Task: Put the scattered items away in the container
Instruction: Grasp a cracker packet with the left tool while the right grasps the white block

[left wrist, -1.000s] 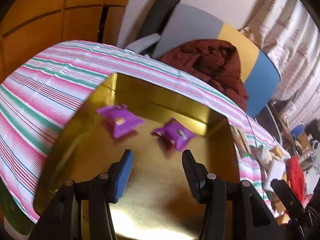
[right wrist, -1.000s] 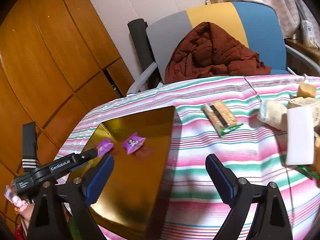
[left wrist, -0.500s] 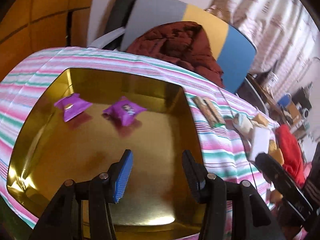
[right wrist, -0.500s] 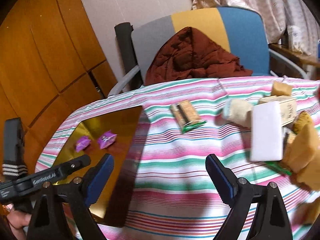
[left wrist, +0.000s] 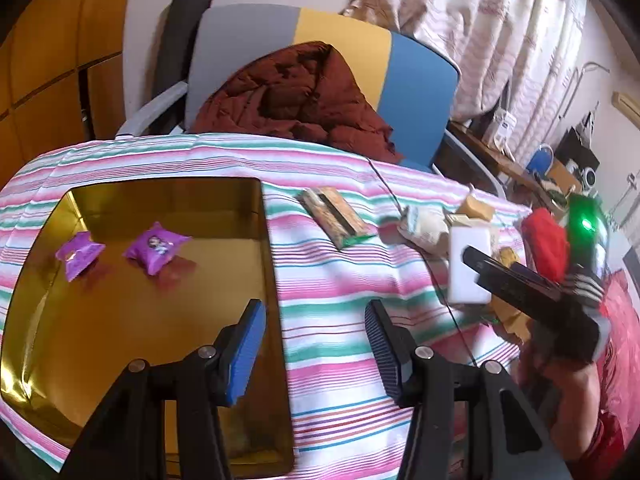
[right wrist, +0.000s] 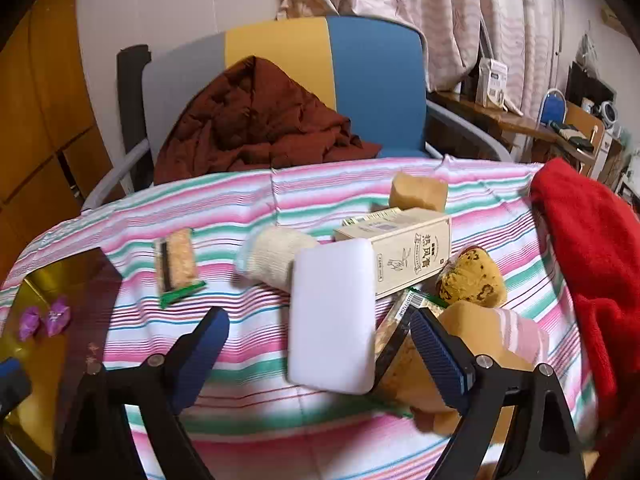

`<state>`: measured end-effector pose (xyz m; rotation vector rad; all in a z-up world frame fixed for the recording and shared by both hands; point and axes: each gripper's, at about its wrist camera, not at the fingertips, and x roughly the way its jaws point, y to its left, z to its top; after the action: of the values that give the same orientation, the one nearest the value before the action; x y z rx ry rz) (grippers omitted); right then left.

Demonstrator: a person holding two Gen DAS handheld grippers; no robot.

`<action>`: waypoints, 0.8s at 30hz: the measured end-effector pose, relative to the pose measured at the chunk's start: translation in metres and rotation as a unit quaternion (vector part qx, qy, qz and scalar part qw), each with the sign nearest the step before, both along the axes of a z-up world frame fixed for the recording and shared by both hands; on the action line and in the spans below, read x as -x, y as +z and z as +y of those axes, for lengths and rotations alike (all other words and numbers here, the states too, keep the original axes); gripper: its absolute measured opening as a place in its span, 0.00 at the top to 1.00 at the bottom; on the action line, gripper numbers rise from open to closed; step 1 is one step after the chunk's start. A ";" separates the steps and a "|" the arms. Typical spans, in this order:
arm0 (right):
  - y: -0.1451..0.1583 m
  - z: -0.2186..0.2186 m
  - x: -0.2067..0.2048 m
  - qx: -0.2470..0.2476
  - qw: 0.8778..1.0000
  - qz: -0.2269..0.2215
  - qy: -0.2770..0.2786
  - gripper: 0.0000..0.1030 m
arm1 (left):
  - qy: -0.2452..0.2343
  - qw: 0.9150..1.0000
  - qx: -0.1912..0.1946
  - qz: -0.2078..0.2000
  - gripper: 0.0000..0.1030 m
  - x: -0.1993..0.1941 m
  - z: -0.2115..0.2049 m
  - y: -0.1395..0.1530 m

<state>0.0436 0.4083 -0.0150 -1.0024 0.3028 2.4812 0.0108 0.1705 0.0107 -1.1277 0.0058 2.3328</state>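
Both grippers had swung off the gold tray point(left wrist: 60, 380) toward the table's cluttered right end, the left gripper point(left wrist: 316, 344) part-open and empty, the right gripper point(right wrist: 320, 360) wide open over the white block point(right wrist: 332, 316), a next pick likely.

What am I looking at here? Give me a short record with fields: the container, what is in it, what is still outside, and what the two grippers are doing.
container: gold tray on a striped tablecloth
inside: two purple candy packets, lying apart
still outside: snack bar, white block, printed box, cloth roll, yellow sponges
beside the pile: red cloth
left gripper: open, empty, over the tray's right edge
right gripper: open wide, empty, the white block between its fingers
behind: chair with a brown jacket
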 end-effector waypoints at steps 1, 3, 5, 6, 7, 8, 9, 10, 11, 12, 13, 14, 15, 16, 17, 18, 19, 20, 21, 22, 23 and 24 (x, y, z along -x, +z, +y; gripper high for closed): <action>-0.003 0.003 0.004 -0.003 1.000 -0.006 0.001 0.11 | -0.003 1.000 0.003 0.002 0.49 -0.002 0.004 -0.001; -0.007 0.002 0.007 -0.018 1.000 -0.006 0.005 0.11 | -0.011 1.000 0.012 0.006 0.49 -0.005 0.013 -0.001; -0.008 0.002 0.012 -0.028 0.999 -0.009 0.016 0.14 | -0.016 1.000 0.020 0.007 0.49 -0.009 0.019 -0.003; -0.010 0.002 0.016 -0.031 0.999 -0.017 0.020 0.16 | -0.020 1.000 0.022 0.006 0.49 -0.010 0.021 -0.004; -0.011 0.001 0.019 -0.033 0.999 -0.025 0.026 0.20 | -0.022 0.999 0.023 0.004 0.49 -0.011 0.024 -0.005; -0.010 0.000 0.024 -0.037 0.998 -0.034 0.034 0.24 | -0.022 0.999 0.025 0.004 0.49 -0.012 0.025 -0.005; -0.010 -0.001 0.029 -0.043 0.997 -0.045 0.046 0.26 | -0.022 0.999 0.025 0.003 0.49 -0.011 0.027 -0.005; -0.010 -0.002 0.033 -0.050 0.995 -0.060 0.055 0.30 | -0.024 0.999 0.023 0.002 0.49 -0.011 0.030 -0.005; -0.012 -0.001 0.040 -0.055 0.993 -0.086 0.065 0.34 | -0.026 0.999 0.023 0.001 0.49 -0.011 0.033 -0.005; -0.014 0.001 0.043 -0.055 0.991 -0.097 0.071 0.35 | -0.027 0.999 0.025 0.001 0.49 -0.011 0.036 -0.005; -0.015 0.005 0.047 -0.051 0.989 -0.113 0.082 0.37 | -0.027 0.999 0.028 0.001 0.49 -0.011 0.041 -0.005; -0.016 0.007 0.048 -0.049 0.988 -0.118 0.089 0.40 | -0.030 0.999 0.030 0.000 0.49 -0.010 0.045 -0.004; -0.018 0.010 0.049 -0.048 0.986 -0.121 0.100 0.41 | -0.032 0.999 0.030 -0.001 0.49 -0.009 0.049 -0.005; -0.019 0.011 0.049 -0.045 0.986 -0.122 0.108 0.44 | -0.030 0.999 0.031 -0.004 0.49 -0.007 0.053 -0.006; -0.021 0.013 0.047 -0.039 0.985 -0.119 0.117 0.45 | -0.026 0.999 0.033 -0.008 0.49 -0.005 0.058 -0.007; -0.022 0.016 0.045 -0.032 0.986 -0.112 0.122 0.45 | -0.025 0.999 0.032 -0.012 0.49 -0.002 0.062 -0.008; -0.024 0.018 0.043 -0.024 0.986 -0.103 0.125 0.46 | -0.024 0.999 0.030 -0.015 0.49 0.000 0.065 -0.009; -0.026 0.020 0.042 -0.019 0.987 -0.099 0.125 0.46 | -0.021 0.999 0.031 -0.018 0.49 0.003 0.070 -0.010; -0.027 0.022 0.042 -0.009 0.987 -0.098 0.125 0.46 | -0.018 0.999 0.032 -0.022 0.49 0.007 0.074 -0.011; -0.026 0.024 0.043 -0.001 0.987 -0.097 0.125 0.46 | -0.017 0.999 0.032 -0.028 0.49 0.011 0.079 -0.013; -0.023 0.027 0.043 0.012 0.988 -0.089 0.126 0.51 | -0.015 0.999 0.032 -0.033 0.49 0.015 0.082 -0.015; -0.022 0.031 0.043 0.023 0.988 -0.085 0.124 0.52 | -0.012 0.999 0.033 -0.037 0.49 0.021 0.088 -0.017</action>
<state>0.0003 0.4393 -0.0365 -1.3330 0.1902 2.5944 -0.0105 0.2583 -0.0064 -1.2383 0.0702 2.2828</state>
